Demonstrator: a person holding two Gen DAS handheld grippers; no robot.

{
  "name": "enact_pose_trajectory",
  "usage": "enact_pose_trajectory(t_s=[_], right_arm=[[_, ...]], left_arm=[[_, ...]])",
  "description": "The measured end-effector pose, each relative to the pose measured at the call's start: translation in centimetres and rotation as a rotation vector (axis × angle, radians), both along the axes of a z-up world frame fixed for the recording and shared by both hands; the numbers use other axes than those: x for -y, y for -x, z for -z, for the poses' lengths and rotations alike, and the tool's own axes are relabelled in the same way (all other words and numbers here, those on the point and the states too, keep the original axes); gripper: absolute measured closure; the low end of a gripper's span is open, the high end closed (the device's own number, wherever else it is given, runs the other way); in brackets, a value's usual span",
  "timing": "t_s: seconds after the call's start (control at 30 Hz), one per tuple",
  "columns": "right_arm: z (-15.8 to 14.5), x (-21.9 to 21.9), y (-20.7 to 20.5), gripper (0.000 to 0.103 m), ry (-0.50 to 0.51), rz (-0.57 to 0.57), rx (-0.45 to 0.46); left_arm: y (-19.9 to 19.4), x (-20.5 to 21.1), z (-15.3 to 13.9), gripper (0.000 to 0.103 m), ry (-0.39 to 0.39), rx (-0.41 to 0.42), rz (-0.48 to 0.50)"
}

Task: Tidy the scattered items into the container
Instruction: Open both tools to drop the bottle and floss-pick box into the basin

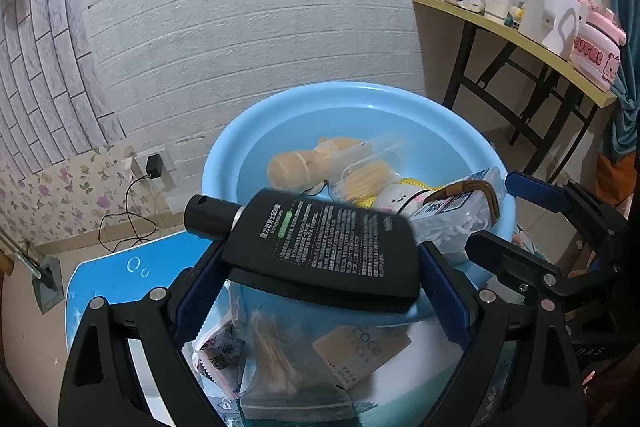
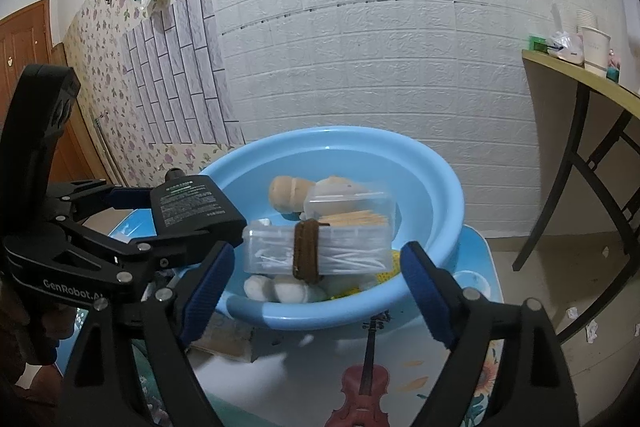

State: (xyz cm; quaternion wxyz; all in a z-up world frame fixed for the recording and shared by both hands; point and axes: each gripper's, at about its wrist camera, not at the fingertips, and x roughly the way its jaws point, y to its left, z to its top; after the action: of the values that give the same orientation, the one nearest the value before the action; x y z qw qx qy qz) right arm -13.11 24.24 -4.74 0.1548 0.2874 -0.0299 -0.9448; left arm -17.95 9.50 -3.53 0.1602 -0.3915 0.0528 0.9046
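Note:
My left gripper (image 1: 320, 267) is shut on a flat black bottle (image 1: 324, 247) and holds it crosswise over the near rim of the light blue basin (image 1: 224, 155). The bottle also shows in the right wrist view (image 2: 192, 205). My right gripper (image 2: 316, 271) is open; a clear box of cotton swabs (image 2: 340, 251) with a brown strap lies between its fingers, just inside the basin (image 2: 440, 183), blurred. The basin holds a wooden doll (image 2: 292, 193), a clear toothpick box (image 2: 352, 213) and white plush pieces (image 2: 280, 289).
Below the bottle on the small blue table (image 1: 120, 267) lie a clear zip bag (image 1: 288, 359), a tan card (image 1: 360, 351) and a small sachet (image 1: 220, 351). A yellow-topped folding table (image 1: 520, 39) with cups and containers stands to the right. A charger cable (image 1: 132, 203) trails on the floor.

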Motion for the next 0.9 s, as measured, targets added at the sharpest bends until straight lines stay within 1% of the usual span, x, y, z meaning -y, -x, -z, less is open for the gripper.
enact_pose_trajectory(t_s=[0.13, 0.27, 0.43, 0.67, 0.9], right_arm=[[-0.1, -0.2, -0.1, 0.017, 0.014, -0.004, 0.001], [0.2, -0.2, -0.4, 0.016, 0.008, 0.0, 0.003], [0.5, -0.5, -0.8, 0.016, -0.001, 0.006, 0.009], [1.3, -0.7, -1.5, 0.016, 0.012, 0.018, 0.059], [2.5, -0.2, -2.5, 0.016, 0.012, 0.022, 0.114]], left_arm=[[0.1, 0.1, -0.6, 0.01, -0.031, -0.02, 0.013], [0.0, 0.1, -0.2, 0.01, -0.033, 0.001, 0.008], [-1.1, 0.6, -0.1, 0.01, -0.031, -0.002, 0.001], [-2.6, 3.0, 0.1, 0.01, -0.038, 0.0, -0.044], [-4.6, 6.2, 1.6, 0.01, -0.036, 0.035, -0.103]])
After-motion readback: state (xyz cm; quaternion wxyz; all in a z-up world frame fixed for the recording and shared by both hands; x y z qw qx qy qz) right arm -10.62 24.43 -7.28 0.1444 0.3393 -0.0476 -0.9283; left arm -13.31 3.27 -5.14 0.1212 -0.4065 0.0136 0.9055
